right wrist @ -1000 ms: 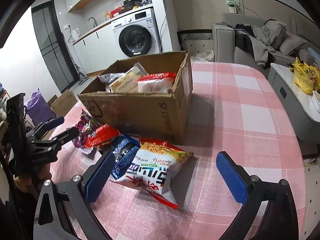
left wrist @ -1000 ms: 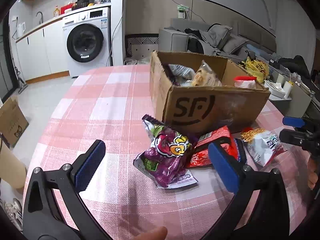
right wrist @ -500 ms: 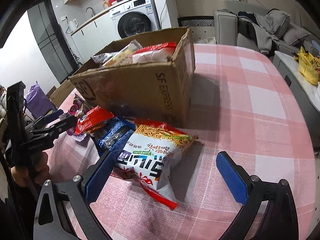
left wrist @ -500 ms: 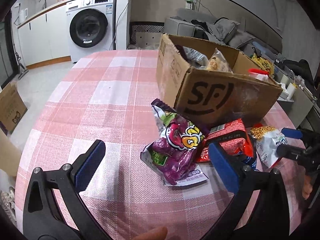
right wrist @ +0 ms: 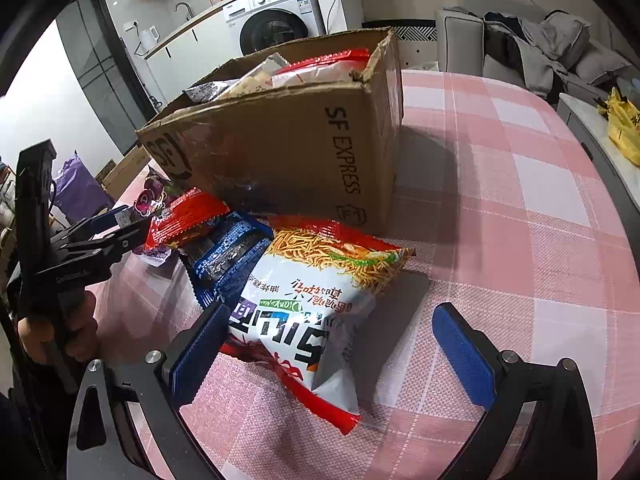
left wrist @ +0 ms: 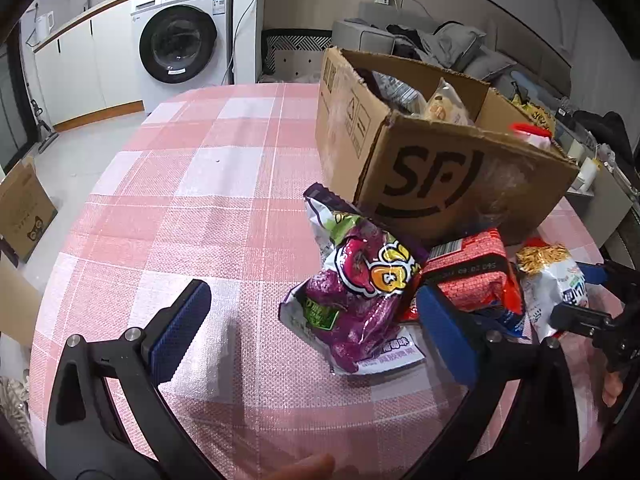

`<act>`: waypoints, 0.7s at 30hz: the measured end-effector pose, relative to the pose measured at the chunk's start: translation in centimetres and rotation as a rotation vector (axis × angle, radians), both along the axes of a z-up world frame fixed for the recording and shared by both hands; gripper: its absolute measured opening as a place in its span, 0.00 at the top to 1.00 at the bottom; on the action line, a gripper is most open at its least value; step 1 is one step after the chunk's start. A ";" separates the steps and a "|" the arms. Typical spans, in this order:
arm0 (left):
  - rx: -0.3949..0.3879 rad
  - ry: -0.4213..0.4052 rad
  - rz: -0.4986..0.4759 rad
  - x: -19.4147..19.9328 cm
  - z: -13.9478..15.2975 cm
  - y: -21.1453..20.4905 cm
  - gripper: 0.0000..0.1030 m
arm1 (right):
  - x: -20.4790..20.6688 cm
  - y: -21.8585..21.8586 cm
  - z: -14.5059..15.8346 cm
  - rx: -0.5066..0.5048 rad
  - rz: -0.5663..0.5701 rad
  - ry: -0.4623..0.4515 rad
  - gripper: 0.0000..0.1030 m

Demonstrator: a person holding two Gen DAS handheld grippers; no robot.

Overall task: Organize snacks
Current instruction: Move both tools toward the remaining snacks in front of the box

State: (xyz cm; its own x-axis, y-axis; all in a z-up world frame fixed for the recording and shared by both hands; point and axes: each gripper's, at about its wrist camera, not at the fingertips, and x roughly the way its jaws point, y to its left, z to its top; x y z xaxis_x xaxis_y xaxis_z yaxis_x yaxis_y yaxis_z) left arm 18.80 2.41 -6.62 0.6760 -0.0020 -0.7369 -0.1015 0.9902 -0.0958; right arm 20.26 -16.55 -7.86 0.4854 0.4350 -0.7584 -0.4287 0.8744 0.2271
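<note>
Left wrist view first: the left gripper (left wrist: 316, 330) is spread wide with nothing in it, hanging over the pink checked tablecloth (left wrist: 192, 200). The purple snack bag (left wrist: 356, 280) lies right between its fingers, closer to the right-hand pad. Squeezed up against that bag is a red packet (left wrist: 468, 272), which sits partly behind the right-hand pad, so that one's kinda in the way. Past it there's a white noodle bag (left wrist: 552, 280), with the other gripper poking in from the right edge. Behind the whole pile stands the open SF cardboard box (left wrist: 440, 176), already holding a few snacks, and the purple bag's top end leans against its front. Further back there's a washing machine (left wrist: 180, 40) and a grey sofa (left wrist: 440, 40) piled with clothes.

Right wrist view: the right gripper (right wrist: 324, 348) is also wide open and empty, straddling the lower half of the white noodle bag (right wrist: 312, 304). Its left-hand pad sits just beside the bag's edge, can't tell if it's actually touching. A blue packet (right wrist: 228, 256) is tucked under the noodle bag's left side, with the red packet (right wrist: 184, 216) lying over its far end. The box (right wrist: 288, 148) stands right behind, its side reading SF EXPRESS. The left gripper (right wrist: 116, 228) and the hand holding it come in from the left.
</note>
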 end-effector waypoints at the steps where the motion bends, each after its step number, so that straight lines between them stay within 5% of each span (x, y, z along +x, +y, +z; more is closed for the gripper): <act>1: 0.006 0.012 0.000 0.3 -0.2 -0.1 0.01 | 0.0 0.0 0.0 0.001 0.000 0.001 0.00; 14: 0.031 0.040 0.000 1.1 -0.9 -0.3 0.02 | -0.2 -0.2 0.1 0.028 0.000 -0.004 0.01; 21: -0.014 0.053 -0.052 0.5 -1.1 -0.5 0.30 | -0.4 -0.4 0.3 0.061 -0.011 -0.010 0.13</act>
State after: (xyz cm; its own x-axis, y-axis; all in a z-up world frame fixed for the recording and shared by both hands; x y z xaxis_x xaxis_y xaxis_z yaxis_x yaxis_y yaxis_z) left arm 19.27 1.93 -7.72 0.6346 -0.0466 -0.7714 -0.0553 0.9929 -0.1055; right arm 19.89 -16.91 -7.60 0.4978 0.4748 -0.7257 -0.4212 0.8639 0.2763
